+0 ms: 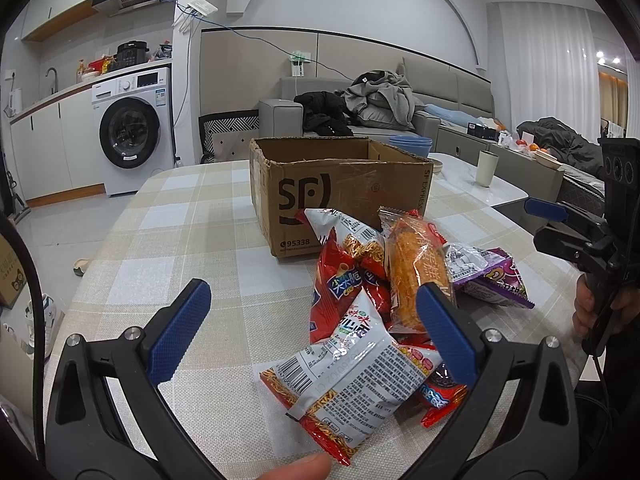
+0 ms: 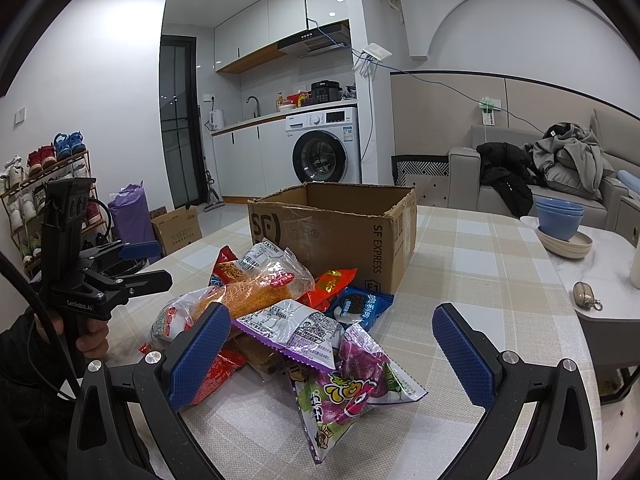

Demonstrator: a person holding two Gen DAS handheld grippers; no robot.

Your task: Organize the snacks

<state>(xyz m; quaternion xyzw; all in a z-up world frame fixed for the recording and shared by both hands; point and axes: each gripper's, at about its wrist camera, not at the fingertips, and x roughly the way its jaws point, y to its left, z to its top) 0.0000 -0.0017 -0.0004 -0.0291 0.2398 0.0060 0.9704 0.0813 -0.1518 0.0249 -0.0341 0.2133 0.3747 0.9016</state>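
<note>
A pile of snack packets lies on the checked tablecloth (image 1: 180,240) in front of an open cardboard box (image 1: 340,196), also in the right wrist view (image 2: 332,232). My left gripper (image 1: 312,316) is open above a white-and-red noodle snack packet (image 1: 360,376), holding nothing. An orange cake packet (image 1: 416,268) and a purple packet (image 1: 488,276) lie behind it. My right gripper (image 2: 332,340) is open above the purple grape candy packet (image 2: 352,392), holding nothing. A blue cookie packet (image 2: 360,304) lies next to the box. The right gripper (image 1: 548,210) shows at the left wrist view's right edge.
Stacked blue bowls (image 2: 560,220) on cream plates stand on a white table (image 2: 600,264) to the right, with a small metal object (image 2: 586,294) and a cream cup (image 1: 486,168). A sofa with clothes (image 1: 376,104) and a washing machine (image 1: 132,128) stand beyond.
</note>
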